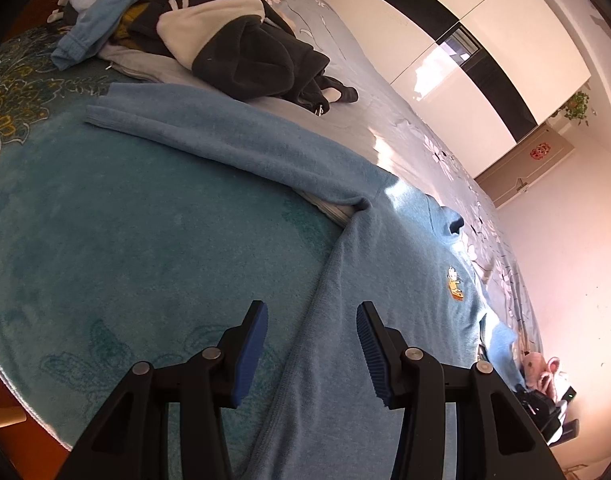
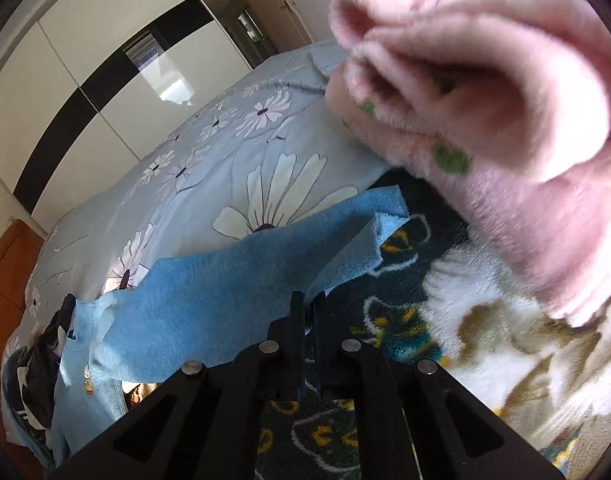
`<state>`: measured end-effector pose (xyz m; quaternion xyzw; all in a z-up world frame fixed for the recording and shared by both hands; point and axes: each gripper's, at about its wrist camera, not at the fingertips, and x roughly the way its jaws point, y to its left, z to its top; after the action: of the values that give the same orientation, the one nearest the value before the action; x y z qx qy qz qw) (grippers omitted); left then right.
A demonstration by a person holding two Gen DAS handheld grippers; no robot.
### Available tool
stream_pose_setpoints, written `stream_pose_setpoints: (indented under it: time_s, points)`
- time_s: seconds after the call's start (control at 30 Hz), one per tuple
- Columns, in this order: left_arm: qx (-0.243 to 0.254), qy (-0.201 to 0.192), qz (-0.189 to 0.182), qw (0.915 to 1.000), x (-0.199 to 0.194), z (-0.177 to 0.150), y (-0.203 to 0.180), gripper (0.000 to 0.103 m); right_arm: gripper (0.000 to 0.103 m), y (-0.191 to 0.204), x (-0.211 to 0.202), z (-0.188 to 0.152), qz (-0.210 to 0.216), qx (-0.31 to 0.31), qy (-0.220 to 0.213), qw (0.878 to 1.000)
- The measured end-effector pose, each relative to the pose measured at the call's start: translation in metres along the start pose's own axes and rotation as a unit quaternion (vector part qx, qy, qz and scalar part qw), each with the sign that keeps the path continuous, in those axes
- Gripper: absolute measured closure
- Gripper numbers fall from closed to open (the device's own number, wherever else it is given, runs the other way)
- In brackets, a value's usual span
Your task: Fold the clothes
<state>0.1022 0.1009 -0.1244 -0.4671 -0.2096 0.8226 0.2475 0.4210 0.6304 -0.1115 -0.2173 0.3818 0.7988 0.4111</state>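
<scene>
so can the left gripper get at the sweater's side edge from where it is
Probably yes: the left gripper stands open right over the blue sweater, whose side edge runs between the jaws with nothing lying across it.

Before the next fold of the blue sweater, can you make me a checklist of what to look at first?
1. Right gripper has the sweater: ok. Its jaws are shut on the blue sweater, which lifts off the bed there.
2. Left gripper has the sweater: not ok. Its jaws stand open above the side seam, pads not touching.
3. Far sleeve lies flat: ok, stretched straight across the teal blanket.
4. Clothes pile is apart from the sweater: ok, it sits further up the bed.
5. Pink fluffy cloth out of the way: cannot tell. It is blurred and hangs close over the right gripper.
</scene>
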Motion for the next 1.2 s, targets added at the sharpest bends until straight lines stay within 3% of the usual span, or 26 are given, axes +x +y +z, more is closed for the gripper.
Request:
stream_pose_setpoints:
  time_s: [0.1, 0.17, 0.33, 0.47, 0.6, 0.8, 0.97, 1.2]
  points:
    - [-0.003, -0.005, 0.002, 1.0000, -0.005, 0.001, 0.009, 0.053, 0.100, -0.001, -0.036, 0.000, -0.003, -0.024, -0.043, 0.999]
    - [-0.009, -0.006, 0.004, 0.9999, -0.007, 0.002, 0.016, 0.053, 0.100, -0.010, -0.047, -0.003, -0.005, -0.016, -0.046, 0.999]
    - [-0.025, 0.000, 0.002, 0.9997, -0.008, 0.002, 0.027, 0.053, 0.100, -0.030, -0.026, -0.014, -0.011, 0.008, 0.009, 1.000]
    - [-0.027, -0.001, 0.009, 0.9996, -0.011, 0.001, 0.033, 0.053, 0.100, -0.023, -0.030, -0.017, -0.008, 0.010, -0.002, 1.000]
    - [-0.039, -0.005, 0.008, 0.9992, -0.013, 0.001, 0.039, 0.053, 0.100, 0.005, -0.048, 0.003, -0.005, -0.026, -0.040, 0.999]
    - [-0.042, -0.009, 0.002, 0.9991, -0.014, 0.005, 0.049, 0.053, 0.100, 0.091, -0.067, 0.043, -0.006, -0.142, -0.088, 0.986]
    - [-0.054, -0.011, 0.000, 0.9985, -0.015, 0.011, 0.068, 0.053, 0.100, 0.101, -0.048, 0.034, -0.020, -0.140, -0.056, 0.988]
    - [-0.016, -0.008, 0.012, 0.9998, -0.007, 0.045, 0.066, 0.053, 0.100, 0.031, -0.021, 0.011, -0.103, -0.100, 0.008, 0.990]
